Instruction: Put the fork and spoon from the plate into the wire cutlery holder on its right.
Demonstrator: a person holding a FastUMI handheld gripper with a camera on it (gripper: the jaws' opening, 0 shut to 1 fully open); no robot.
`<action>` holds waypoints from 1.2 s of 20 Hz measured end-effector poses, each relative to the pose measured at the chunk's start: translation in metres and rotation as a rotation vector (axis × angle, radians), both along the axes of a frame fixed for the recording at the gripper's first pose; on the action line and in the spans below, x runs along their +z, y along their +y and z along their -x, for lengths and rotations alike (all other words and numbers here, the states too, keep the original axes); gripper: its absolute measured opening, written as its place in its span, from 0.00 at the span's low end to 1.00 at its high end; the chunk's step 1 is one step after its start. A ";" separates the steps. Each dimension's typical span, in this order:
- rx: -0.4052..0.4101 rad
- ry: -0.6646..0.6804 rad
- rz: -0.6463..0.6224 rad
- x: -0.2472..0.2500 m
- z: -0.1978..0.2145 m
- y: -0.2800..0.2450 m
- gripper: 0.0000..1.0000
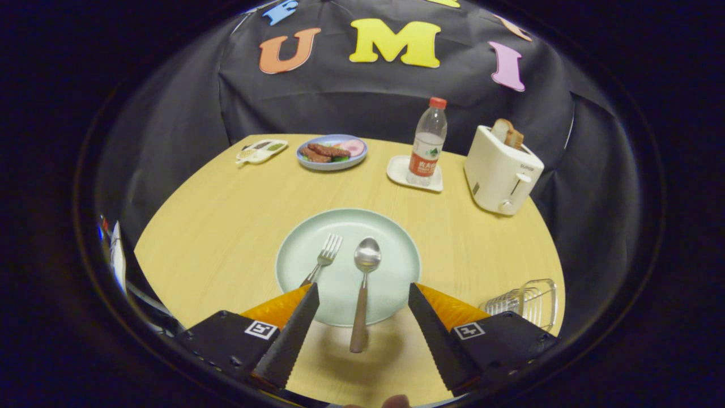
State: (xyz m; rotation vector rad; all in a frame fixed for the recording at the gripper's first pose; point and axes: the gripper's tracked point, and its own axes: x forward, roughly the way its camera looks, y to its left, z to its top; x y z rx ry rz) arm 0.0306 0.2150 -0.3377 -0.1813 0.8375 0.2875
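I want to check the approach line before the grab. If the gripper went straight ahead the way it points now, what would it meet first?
Most likely the spoon: it lies between the open gripper's fingers, its handle jutting off the green plate. The fork lies beside it. The gripper's height is unclear.

So the tabletop (226,215) is a pale wood-grain surface with a curved far edge, backed by black cloth. Nearest the gripper (362,294), whose fingers are spread wide apart with nothing between them but air, sits a round pale green plate (396,249) directly on the wood. To its right, near the table's edge, there's the wire cutlery holder (527,300), partly hidden behind the right finger. Further back, from left to right: a small white tray (261,151) of condiments, a blue plate (332,152) of food, a white coaster-like dish (399,170) with a water bottle on it, and a white toaster (501,170).
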 end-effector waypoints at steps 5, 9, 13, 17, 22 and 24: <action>-0.012 0.088 0.044 -0.037 -0.010 0.003 0.79; -0.036 0.137 0.052 -0.049 -0.009 0.002 0.44; -0.052 0.166 0.060 -0.049 -0.006 -0.004 0.12; -0.070 0.214 0.013 -0.039 -0.003 -0.004 0.00; -0.088 0.290 -0.022 0.005 0.007 -0.015 0.01; -0.084 0.320 -0.032 0.036 0.015 -0.029 0.00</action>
